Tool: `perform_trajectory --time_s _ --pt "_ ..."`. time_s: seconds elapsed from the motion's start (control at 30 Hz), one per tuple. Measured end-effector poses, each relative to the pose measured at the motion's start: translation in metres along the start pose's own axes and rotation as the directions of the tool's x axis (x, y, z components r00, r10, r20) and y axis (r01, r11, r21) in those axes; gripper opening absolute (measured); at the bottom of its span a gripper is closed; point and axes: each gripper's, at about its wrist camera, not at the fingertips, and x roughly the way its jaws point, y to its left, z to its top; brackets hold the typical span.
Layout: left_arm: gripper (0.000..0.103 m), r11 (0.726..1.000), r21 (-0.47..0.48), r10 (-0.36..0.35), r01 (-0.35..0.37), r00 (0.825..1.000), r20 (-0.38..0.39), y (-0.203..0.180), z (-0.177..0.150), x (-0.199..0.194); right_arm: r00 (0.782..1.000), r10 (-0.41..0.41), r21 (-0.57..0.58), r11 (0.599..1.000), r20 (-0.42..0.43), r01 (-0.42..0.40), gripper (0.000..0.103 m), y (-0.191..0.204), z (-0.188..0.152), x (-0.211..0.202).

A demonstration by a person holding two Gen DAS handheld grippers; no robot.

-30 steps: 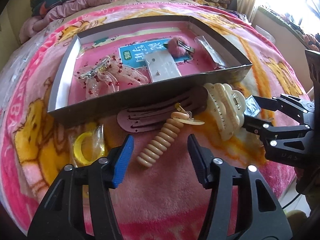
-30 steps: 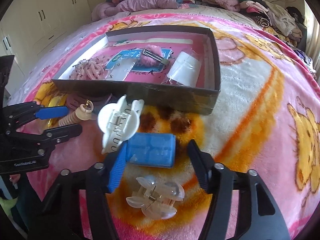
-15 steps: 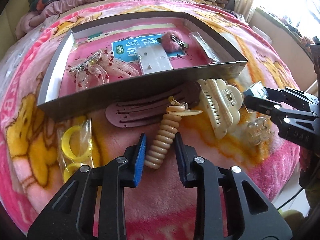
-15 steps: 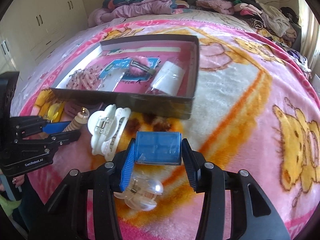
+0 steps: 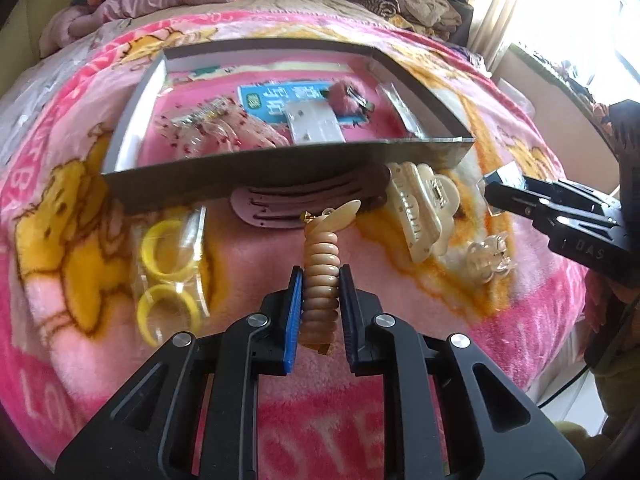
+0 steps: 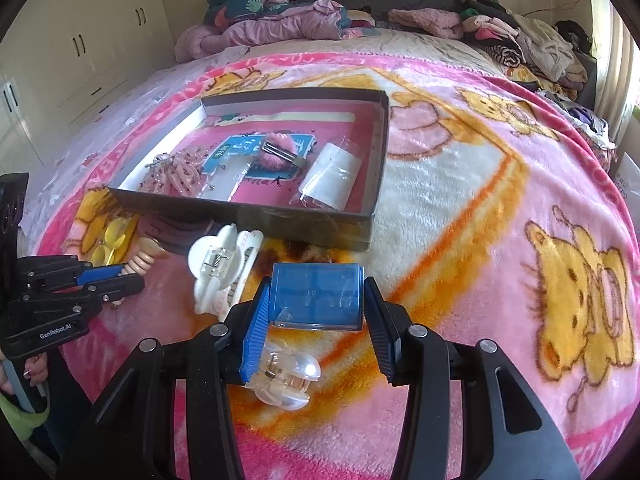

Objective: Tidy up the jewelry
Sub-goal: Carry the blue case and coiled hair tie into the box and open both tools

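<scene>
Left wrist view: left gripper (image 5: 320, 304) clamped on the tan spiral hair tie (image 5: 321, 276), lifted slightly off the pink blanket (image 5: 248, 264), just short of the near wall of the shallow tray (image 5: 248, 178). Already inside the tray: a glittery pink clip (image 5: 208, 128), a white card (image 5: 314, 128), a fuzzy pink clip (image 5: 346, 98). Still outside, by the near wall: a mauve snap-clip set (image 5: 300, 202), a cream claw clip (image 5: 420, 208), a small clear claw clip (image 5: 486, 262), bagged yellow rings (image 5: 170, 272). Right wrist view: right gripper (image 6: 316, 312) closed on the blue plastic box (image 6: 316, 294), held above the blanket and well short of the tray's front wall (image 6: 304, 226). Clear claw clip (image 6: 286, 376) lying beneath the fingers, white-looking claw clip (image 6: 220, 268) just to the left, apparently the cream one seen from the other side. Judged roughly halfway: several pieces stowed, two in hand and seemingly bound for the tray, at least four left loose on the blanket.
</scene>
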Motion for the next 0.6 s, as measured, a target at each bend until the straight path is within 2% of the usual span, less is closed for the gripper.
perform_trajectory --time_s 0.6 --pt "0.011 0.994 -0.105 0.039 -0.029 0.995 0.093 0.04 0.019 -0.038 0.997 0.057 -0.064 0.997 0.058 -0.053 0.043 0.033 0.031 -0.011"
